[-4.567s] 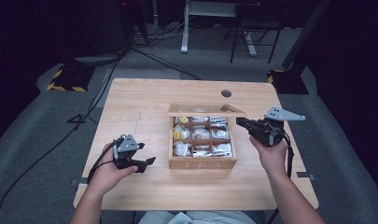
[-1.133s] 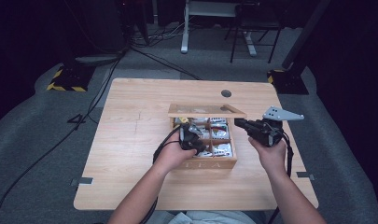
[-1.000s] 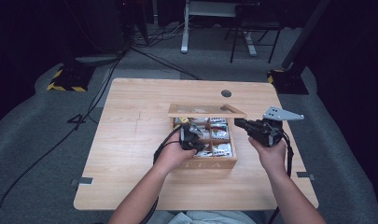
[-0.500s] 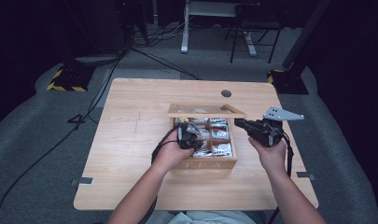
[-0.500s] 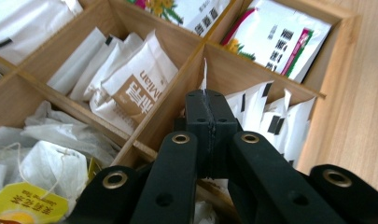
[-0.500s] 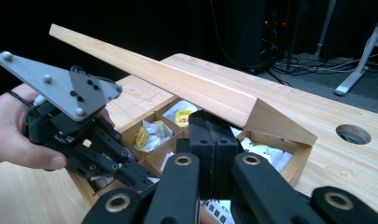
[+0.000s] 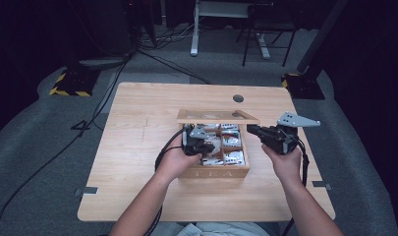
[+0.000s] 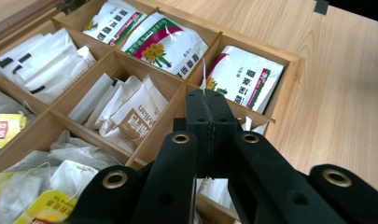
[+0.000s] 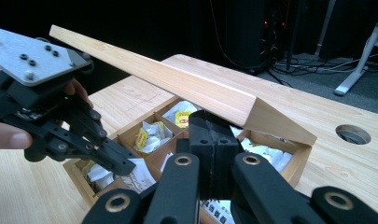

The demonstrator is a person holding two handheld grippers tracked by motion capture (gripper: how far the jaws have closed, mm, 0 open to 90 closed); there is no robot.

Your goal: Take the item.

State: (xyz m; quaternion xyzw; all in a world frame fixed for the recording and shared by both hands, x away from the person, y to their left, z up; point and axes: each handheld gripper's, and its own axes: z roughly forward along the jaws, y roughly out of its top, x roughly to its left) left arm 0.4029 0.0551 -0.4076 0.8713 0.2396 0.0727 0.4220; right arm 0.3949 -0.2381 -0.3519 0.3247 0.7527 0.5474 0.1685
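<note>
Left gripper (image 8: 209,100): jaws pressed together, pinching a tea sachet (image 9: 139,178) by its thin edge. In the left gripper view that edge shows as a white sliver sticking out past the jaw tips. Gripper sits over the tea box (image 7: 218,173), near-left part of the tray, tips angled down into it.

Sachet: flat, white paper, brown print on the face. It hangs at the left gripper's tips, just above the compartments. Can't tell whether its lower edge is clear of the divider. Looks the same as the white, brown-printed sachets (image 8: 130,116) in the middle compartment.

Right gripper (image 9: 213,135): jaws shut flat on each other, nothing between them. Held just beside the box's right side, aimed at it, under the raised lid (image 9: 177,86), not touching either.

Box: light wood, "TEA" on the front wall, thin wooden dividers forming a grid. Lid is open and tilted up at the far side, with a window pane in it. It sits around mid-table (image 7: 137,123), slightly right of centre.

Counts:
- 2 grippers, one per hand: left hand (image 7: 176,162), right hand (image 7: 285,164)
- 1 box, 1 lid
- 1 sachet in the jaws
- 3 sachets with green-and-red print and yellow flowers (image 8: 168,44), one per compartment, in one row
- 3 compartment rows in the left gripper view; other cells hold plain white sachets and loose bags with yellow tags, too jumbled to count
- 1 round cable hole (image 7: 238,98) in the table beyond the box
</note>
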